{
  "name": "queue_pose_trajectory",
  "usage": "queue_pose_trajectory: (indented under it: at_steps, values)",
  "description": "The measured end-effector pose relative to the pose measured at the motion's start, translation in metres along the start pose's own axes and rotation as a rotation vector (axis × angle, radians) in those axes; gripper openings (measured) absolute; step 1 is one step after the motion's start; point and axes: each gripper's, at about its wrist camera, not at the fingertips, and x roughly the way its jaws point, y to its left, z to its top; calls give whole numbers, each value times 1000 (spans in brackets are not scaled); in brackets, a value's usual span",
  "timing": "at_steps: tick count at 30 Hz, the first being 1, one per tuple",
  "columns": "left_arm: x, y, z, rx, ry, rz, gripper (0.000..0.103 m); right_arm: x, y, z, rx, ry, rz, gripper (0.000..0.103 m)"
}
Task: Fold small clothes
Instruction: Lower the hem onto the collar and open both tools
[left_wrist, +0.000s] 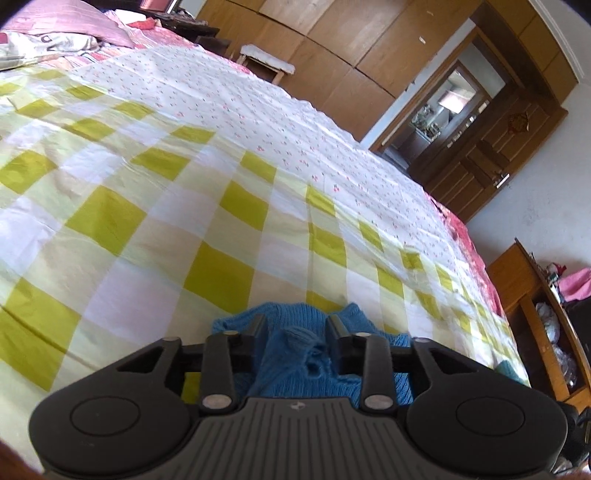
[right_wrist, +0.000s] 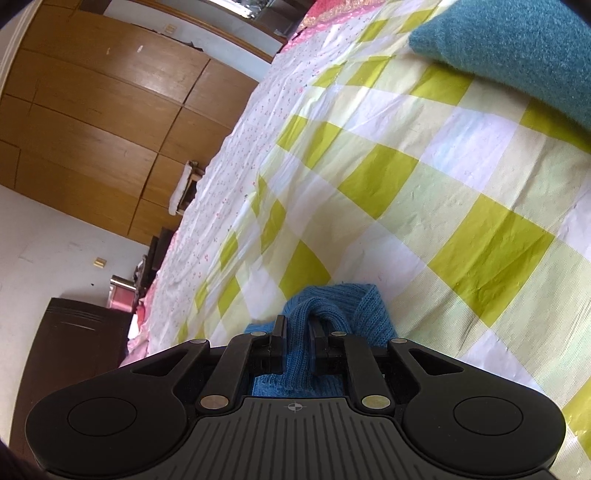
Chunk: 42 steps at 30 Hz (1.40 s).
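The blue knit garment lies bunched at the 6 o'clock edge of both views, on the checked bedsheet. The left wrist view alone shows a hole in the knit between the fingers, a pink pillow at 11 o'clock, an open doorway at 2 o'clock and a wooden shelf at 3 o'clock. The right wrist view alone shows a teal pillow at 1 o'clock and a dark cabinet at 8 o'clock; the wardrobe appears in both.

Most of the garment is hidden beneath the gripper bodies, so its shape cannot be made out.

The left gripper has its fingers moderately apart with a thick bunch of knit pinched between them. The right gripper has its fingers narrow, clamped on a rolled fold of the same garment.
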Motion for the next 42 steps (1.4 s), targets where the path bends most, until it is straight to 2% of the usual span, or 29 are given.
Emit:
queue_pose_trajectory:
  at_steps: [5, 11, 14, 19, 21, 24, 27, 29, 33, 35, 42]
  values:
    - [-6, 1, 0, 13, -6, 20, 43, -9, 1, -1, -13, -4, 15, 17]
    - [-14, -5, -18, 103, -8, 54, 43, -17, 3, 1, -32, -38, 1, 21]
    - [-17, -9, -22, 142, -37, 80, 43, -23, 7, -1, -95, -69, -32, 28]
    - [-19, -4, -16, 106, -58, 83, 43, -24, 18, -5, -231, -87, -104, 33]
    - [-22, -7, -18, 139, -69, 90, 43, -21, 22, -8, -293, -84, -131, 39]
    - [-30, -13, -22, 197, -102, 94, 43, -13, 27, -14, -377, -58, -167, 40]
    - [-24, -19, -24, 233, -61, 92, 44, -2, 29, -20, -426, -35, -218, 39]
    - [-14, -22, -28, 255, -37, 109, 44, -1, 31, -23, -452, -38, -229, 35]
    - [6, -27, -37, 273, -1, 150, 44, -3, 38, -30, -527, -27, -251, 9]
    - [12, -25, -40, 274, 1, 217, 43, -7, 39, -30, -551, -33, -262, 7]
    - [1, 1, -37, 199, -7, 278, 39, -22, 20, -18, -479, -77, -287, 6]
